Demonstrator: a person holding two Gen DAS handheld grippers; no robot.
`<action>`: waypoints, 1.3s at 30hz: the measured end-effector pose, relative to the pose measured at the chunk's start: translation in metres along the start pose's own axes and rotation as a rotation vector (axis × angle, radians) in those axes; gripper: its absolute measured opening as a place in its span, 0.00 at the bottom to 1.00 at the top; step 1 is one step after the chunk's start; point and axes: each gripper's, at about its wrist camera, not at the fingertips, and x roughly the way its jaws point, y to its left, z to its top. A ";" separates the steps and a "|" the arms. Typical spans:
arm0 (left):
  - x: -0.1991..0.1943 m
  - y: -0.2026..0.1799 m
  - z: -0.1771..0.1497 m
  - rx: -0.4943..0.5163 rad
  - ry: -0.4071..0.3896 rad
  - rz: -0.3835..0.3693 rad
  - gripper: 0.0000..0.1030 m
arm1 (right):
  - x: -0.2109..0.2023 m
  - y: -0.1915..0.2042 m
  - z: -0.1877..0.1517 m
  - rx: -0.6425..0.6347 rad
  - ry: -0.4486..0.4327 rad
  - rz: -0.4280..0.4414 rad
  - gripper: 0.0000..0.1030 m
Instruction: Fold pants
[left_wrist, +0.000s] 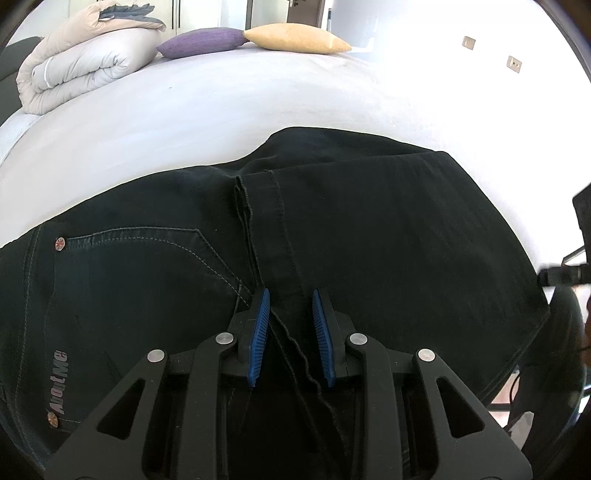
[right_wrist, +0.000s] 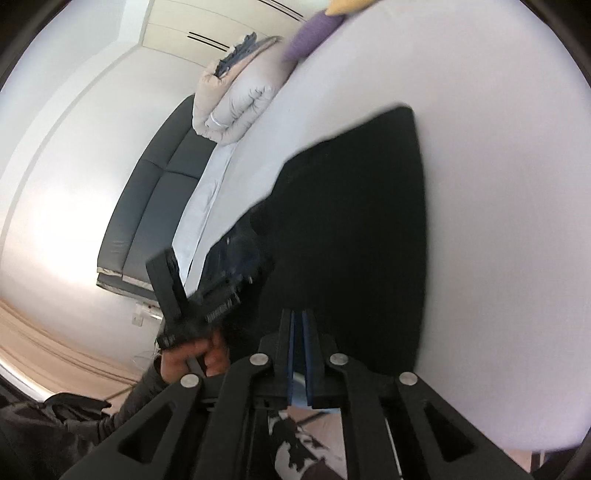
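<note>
Pants (left_wrist: 332, 229) are heavy limp denim; my left gripper (left_wrist: 290, 336) gapes over the hem seam, the best grab point, right gripper (right_wrist: 298, 350) pinched closed on nothing.

White-sheeted bed (left_wrist: 229, 99) as landmark. Rolled beige-and-white padded duvet (left_wrist: 85, 62) at its far left corner. Purple woven cushion (left_wrist: 201, 42) beside the duvet, touching a yellow cushion (left_wrist: 295, 37). Dark grey upholstered sofa (right_wrist: 155, 192) alongside the bed's left edge.

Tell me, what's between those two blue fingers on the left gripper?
In the left wrist view, the black pants lie between the open fingers, with a seam and a loose thread running through the gap.
</note>
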 end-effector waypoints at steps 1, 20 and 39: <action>0.000 0.001 0.000 -0.001 -0.001 0.000 0.24 | 0.006 0.003 0.008 0.000 0.002 -0.002 0.06; -0.071 0.052 -0.027 -0.273 -0.134 -0.073 0.92 | 0.070 0.013 0.049 0.013 -0.009 -0.106 0.60; -0.140 0.209 -0.147 -1.109 -0.380 -0.198 0.94 | 0.116 0.073 0.049 -0.038 0.073 0.063 0.41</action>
